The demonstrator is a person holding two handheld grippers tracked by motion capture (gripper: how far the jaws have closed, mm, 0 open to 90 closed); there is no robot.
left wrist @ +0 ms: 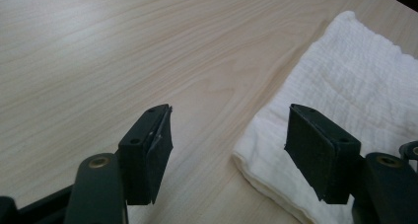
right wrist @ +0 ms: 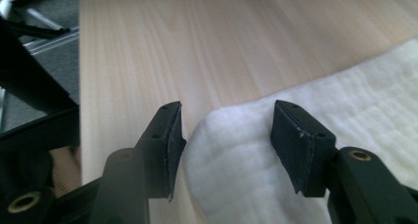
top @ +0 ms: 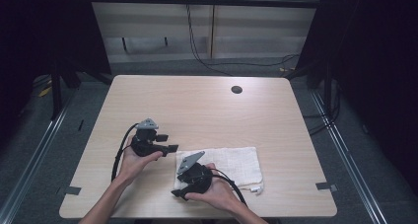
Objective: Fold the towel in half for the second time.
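A white folded cloth [top: 231, 164] lies flat near the front edge of the light wooden table [top: 197, 105]. My left gripper [top: 167, 142] hovers at the cloth's far left corner, jaws open and nothing between them. In the left gripper view the left gripper [left wrist: 229, 110] has the cloth [left wrist: 345, 81] running under its right-hand jaw, with bare wood under the other. My right gripper [top: 177, 190] is at the cloth's near left corner, also open. In the right gripper view the right gripper [right wrist: 226, 105] straddles a rounded corner of the cloth [right wrist: 320, 110] without pressing on it.
A round cable hole [top: 236, 89] sits at the table's far side. Grey tape marks [top: 73, 190] [top: 326, 186] lie near both front corners. Cables [top: 197, 46] trail over the floor behind the table. Dark frame legs [top: 56, 86] stand at the left.
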